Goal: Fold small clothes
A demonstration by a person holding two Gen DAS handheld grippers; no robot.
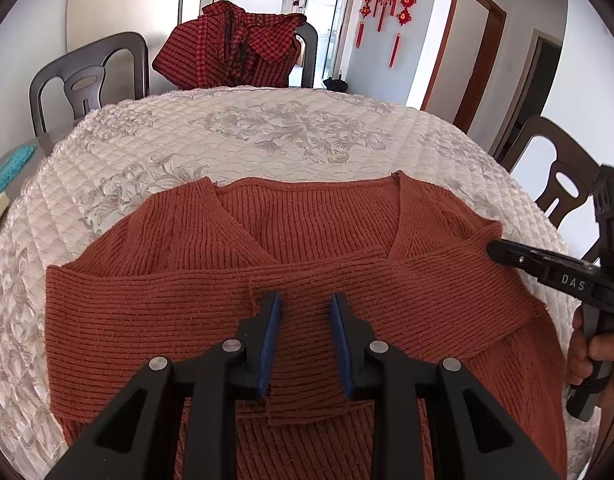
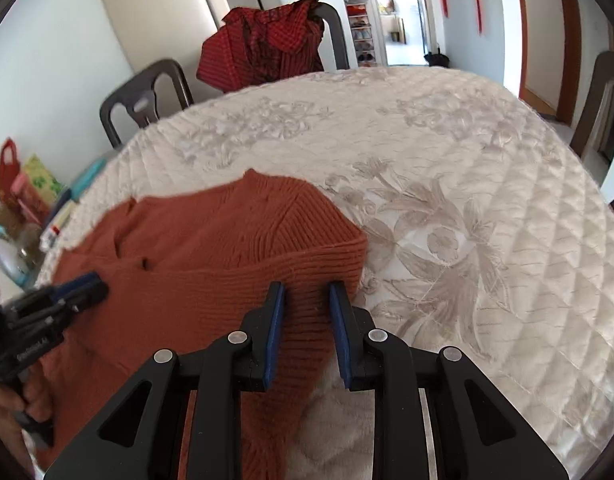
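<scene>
A rust-orange ribbed V-neck sweater (image 1: pixel 187 312) lies flat on the quilted white tablecloth (image 1: pixel 267 136), neckline away from me, both sleeves folded across the chest. My left gripper (image 1: pixel 305 300) is open over the end of the sleeve cuff (image 1: pixel 303 384) at the sweater's middle; the cuff lies between its jaws. My right gripper (image 2: pixel 305 290) is open over the sweater's right shoulder fold (image 2: pixel 307 240), and it also shows in the left wrist view (image 1: pixel 493 250) at that edge. The left gripper shows in the right wrist view (image 2: pixel 95 286).
A red checked garment (image 1: pixel 235 48) hangs over a dark chair at the far side. Dark chairs (image 1: pixel 87 80) stand at far left and right (image 1: pixel 555 176). Boxes and a red bag (image 2: pixel 23 184) sit off the table's left.
</scene>
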